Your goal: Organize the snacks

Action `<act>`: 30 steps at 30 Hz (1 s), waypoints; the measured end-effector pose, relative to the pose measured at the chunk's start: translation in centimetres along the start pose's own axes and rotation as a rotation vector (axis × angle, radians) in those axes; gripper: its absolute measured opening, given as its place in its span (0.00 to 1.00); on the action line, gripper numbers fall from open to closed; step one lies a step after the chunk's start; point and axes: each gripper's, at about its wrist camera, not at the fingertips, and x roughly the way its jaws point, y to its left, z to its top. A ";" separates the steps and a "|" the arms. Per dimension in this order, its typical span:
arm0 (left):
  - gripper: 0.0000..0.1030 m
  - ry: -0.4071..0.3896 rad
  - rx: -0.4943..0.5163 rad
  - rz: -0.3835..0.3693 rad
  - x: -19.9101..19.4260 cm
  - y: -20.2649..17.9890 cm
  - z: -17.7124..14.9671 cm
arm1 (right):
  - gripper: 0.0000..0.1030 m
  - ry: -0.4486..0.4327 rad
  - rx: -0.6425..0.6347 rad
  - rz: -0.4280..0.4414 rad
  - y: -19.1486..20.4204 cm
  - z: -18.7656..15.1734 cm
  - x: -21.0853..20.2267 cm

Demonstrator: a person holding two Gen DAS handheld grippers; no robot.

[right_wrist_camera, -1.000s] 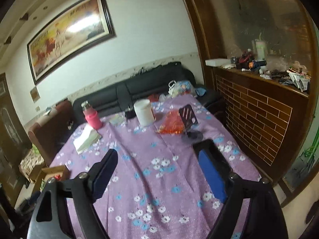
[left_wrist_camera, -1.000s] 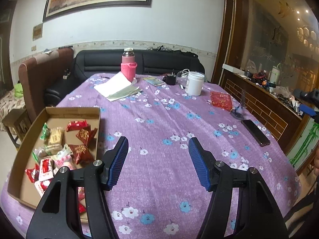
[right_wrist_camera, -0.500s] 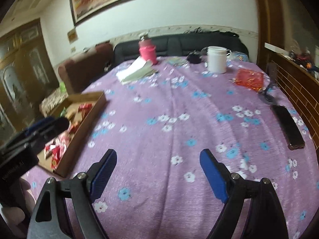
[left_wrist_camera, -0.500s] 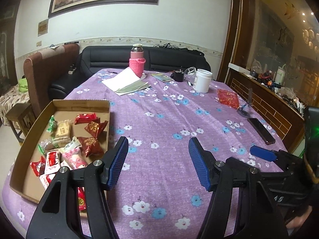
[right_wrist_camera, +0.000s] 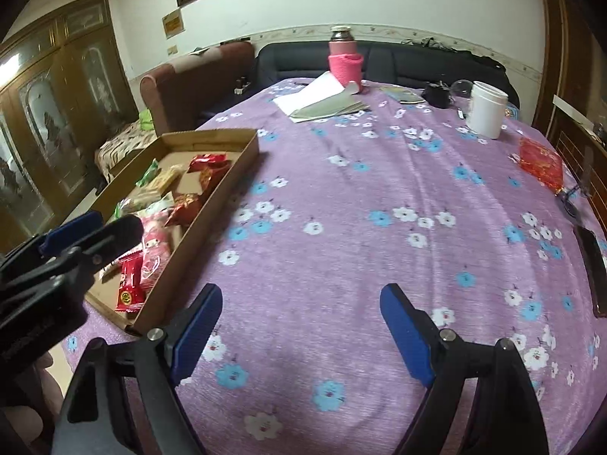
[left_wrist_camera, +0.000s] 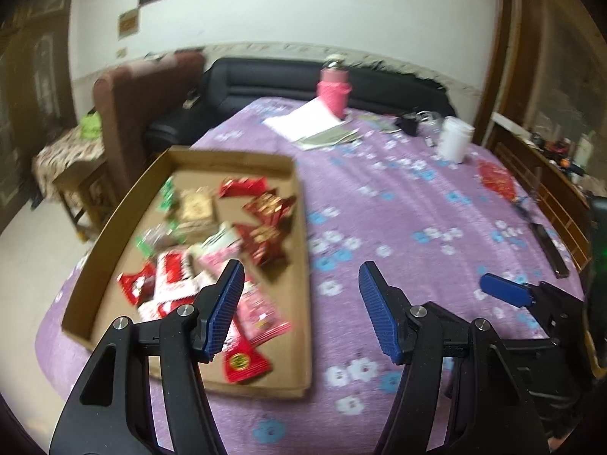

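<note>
We hold 2 grippers over the purple floral tablecloth (right_wrist_camera: 341, 197), and both are empty. The left gripper (left_wrist_camera: 299, 311) has its blue-padded jaws spread wide, hanging above the near right corner of the shallow brown cardboard tray (left_wrist_camera: 299, 227) at the left edge of the table. The right gripper (right_wrist_camera: 301, 328) is spread just as wide, over bare cloth to the right of the tray.

The snacks, a loose heap of small wrapped packets (left_wrist_camera: 212, 250) in red, pink, green and tan, lie inside the tray, overlapping one another. A red foil packet (right_wrist_camera: 540, 163) lies apart on the far right of the table, near the white plastic jar (right_wrist_camera: 485, 113); we cannot tell whether it counts as a snack to be gathered.

With everything but that packet in the tray, the scene fits a heap waiting to be sorted as well as one just collected there. So we judge only how a pick would go well:
- choose 1 packet on top of the heap, such as the red wrapper with the gold seal (left_wrist_camera: 244, 364) at the near end;
- lower the jaws on either side of its crimped edge, clear of its neighbours;
- close gently, since foil slips and the contents may crush;
- keep clear of the tray wall.
</note>
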 end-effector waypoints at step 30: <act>0.80 -0.263 0.028 0.332 -4.9 0.6 -0.8 | 0.85 -0.031 -0.081 -0.057 3.2 0.9 0.7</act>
